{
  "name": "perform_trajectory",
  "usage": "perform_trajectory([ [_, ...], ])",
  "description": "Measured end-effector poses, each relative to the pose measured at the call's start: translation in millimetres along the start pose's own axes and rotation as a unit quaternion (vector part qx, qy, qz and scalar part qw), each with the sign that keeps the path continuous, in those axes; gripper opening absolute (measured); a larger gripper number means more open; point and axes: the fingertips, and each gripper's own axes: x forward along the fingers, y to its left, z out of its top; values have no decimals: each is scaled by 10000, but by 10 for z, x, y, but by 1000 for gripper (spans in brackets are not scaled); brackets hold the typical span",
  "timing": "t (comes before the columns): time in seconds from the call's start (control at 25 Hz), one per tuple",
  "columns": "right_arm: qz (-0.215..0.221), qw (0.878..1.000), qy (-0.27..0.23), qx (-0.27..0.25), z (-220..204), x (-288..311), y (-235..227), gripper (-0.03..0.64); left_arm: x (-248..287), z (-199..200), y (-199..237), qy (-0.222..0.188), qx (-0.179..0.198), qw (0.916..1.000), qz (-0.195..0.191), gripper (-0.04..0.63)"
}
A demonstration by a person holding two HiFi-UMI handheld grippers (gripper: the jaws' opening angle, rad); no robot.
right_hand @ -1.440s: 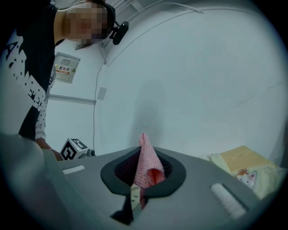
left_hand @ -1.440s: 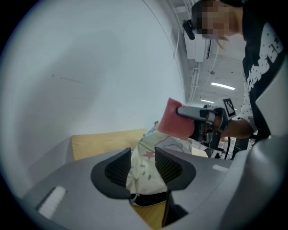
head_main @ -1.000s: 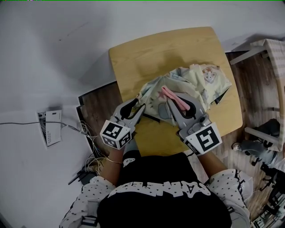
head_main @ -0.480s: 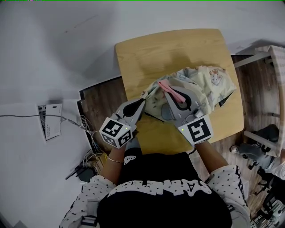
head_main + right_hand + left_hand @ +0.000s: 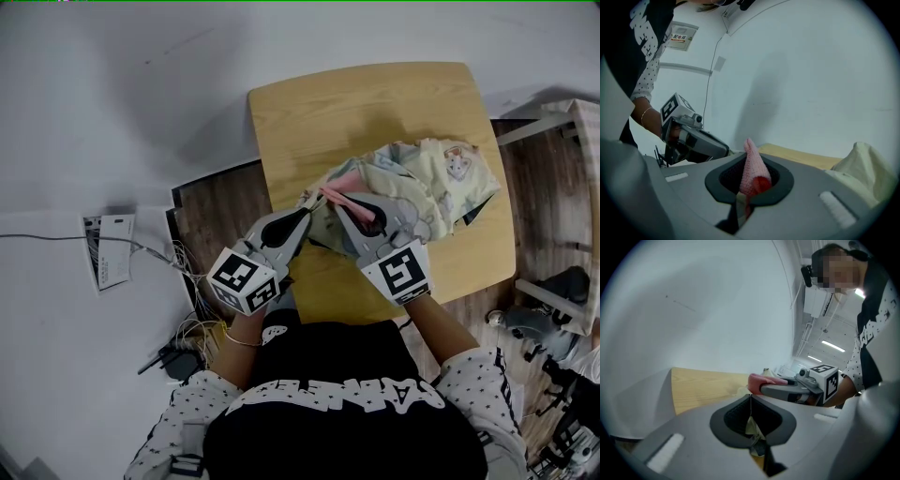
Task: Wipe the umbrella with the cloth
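Note:
The umbrella point(image 5: 427, 183), a heap of pale yellow printed fabric, lies on the small wooden table point(image 5: 356, 108). My left gripper point(image 5: 305, 214) is shut on the umbrella's near left edge, and a strip of pale fabric point(image 5: 751, 420) is pinched between its jaws. My right gripper point(image 5: 339, 202) sits just right of it, over the fabric, shut on a pink cloth point(image 5: 337, 194). In the right gripper view the pink cloth point(image 5: 753, 171) sticks up from between the closed jaws, with umbrella fabric point(image 5: 862, 166) at the right. The two grippers are close together, side by side.
The table's near edge point(image 5: 328, 300) is right in front of the person's body. A sheet of paper point(image 5: 111, 272) and cables point(image 5: 187, 328) lie on the floor at the left. A pale wooden frame point(image 5: 572, 122) stands at the right.
The left gripper's jaws, open a second ago, have shut on the umbrella's edge and lifted it slightly. The right gripper with the pink cloth has moved down and left toward the left gripper.

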Motion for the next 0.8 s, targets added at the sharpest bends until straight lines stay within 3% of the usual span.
perform_trajectory([
  [0.8, 451, 9986, 251, 66, -204, -129, 440, 34, -40, 127, -74, -128, 91, 9998, -95, 5],
])
